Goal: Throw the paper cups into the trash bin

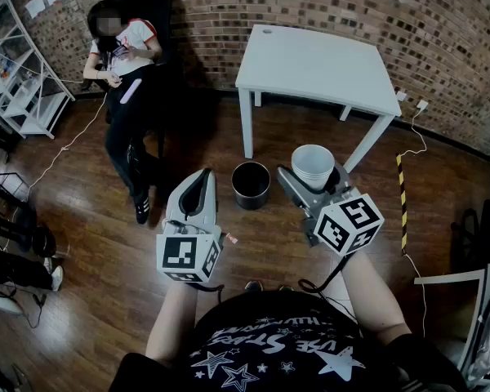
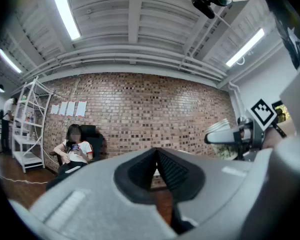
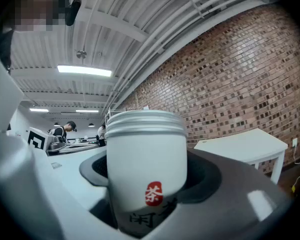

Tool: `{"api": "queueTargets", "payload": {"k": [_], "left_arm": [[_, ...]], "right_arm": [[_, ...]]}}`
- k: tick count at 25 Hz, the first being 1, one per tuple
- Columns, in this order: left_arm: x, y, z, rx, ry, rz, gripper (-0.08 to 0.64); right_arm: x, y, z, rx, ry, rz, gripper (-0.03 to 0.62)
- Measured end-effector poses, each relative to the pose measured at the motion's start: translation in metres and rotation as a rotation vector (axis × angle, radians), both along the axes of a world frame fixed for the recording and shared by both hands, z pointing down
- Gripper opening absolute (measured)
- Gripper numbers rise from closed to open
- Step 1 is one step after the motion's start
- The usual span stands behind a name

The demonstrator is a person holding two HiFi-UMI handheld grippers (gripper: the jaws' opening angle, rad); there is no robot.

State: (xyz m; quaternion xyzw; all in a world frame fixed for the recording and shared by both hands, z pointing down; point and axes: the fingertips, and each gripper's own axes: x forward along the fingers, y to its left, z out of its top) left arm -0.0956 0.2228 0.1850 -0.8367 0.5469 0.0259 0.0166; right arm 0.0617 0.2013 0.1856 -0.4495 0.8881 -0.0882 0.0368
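Note:
A stack of white paper cups (image 1: 313, 164) with a red stamp and dark print (image 3: 146, 169) stands upright between the jaws of my right gripper (image 1: 314, 178), which is shut on it at chest height. A round black trash bin (image 1: 251, 184) sits on the wooden floor, just left of the cups and below them. My left gripper (image 1: 202, 176) hovers left of the bin; its dark pads (image 2: 170, 171) meet with nothing between them. From the left gripper view, the cups (image 2: 224, 139) show at the right, held in the other gripper.
A white table (image 1: 314, 60) stands against the brick wall behind the bin. A person (image 1: 122, 64) sits in a dark chair at the back left, beside a white shelf rack (image 1: 20, 76). A yellow-black striped strip (image 1: 403, 198) and cables lie on the floor at the right.

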Motion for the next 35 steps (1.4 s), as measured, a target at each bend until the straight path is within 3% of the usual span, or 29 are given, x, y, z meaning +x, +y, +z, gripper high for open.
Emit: {"api": "queueTargets", "payload": {"k": [8,14,23,25,30,35], "left_arm": [[-0.025,-0.011,-0.015,0.035,0.007,-0.003,0.005],[-0.023,-0.029,-0.003,0.025,-0.005,0.006,0.005],[-0.024,-0.108,0.03,-0.026,-0.038,-0.048,0.005],[-0.018,-0.125,0.033,-0.026,-0.034,-0.07,0.005],[0.005,-0.172,0.04,-0.076,-0.056,-0.109,0.005],[0.011,-0.212,0.043,-0.105,-0.07,-0.191,0.005]], "right_arm": [[-0.015,-0.015,-0.003,0.028,-0.025,0.072,0.345],[-0.005,-0.023,0.007,0.037,-0.02,0.089,0.345],[-0.002,-0.112,0.055,-0.023,-0.036,0.041,0.345],[0.003,-0.132,0.059,0.017,-0.018,0.029,0.345],[0.015,-0.173,0.04,0.227,0.114,-0.006,0.345],[0.019,-0.217,0.054,0.189,0.095,-0.11,0.345]]}}
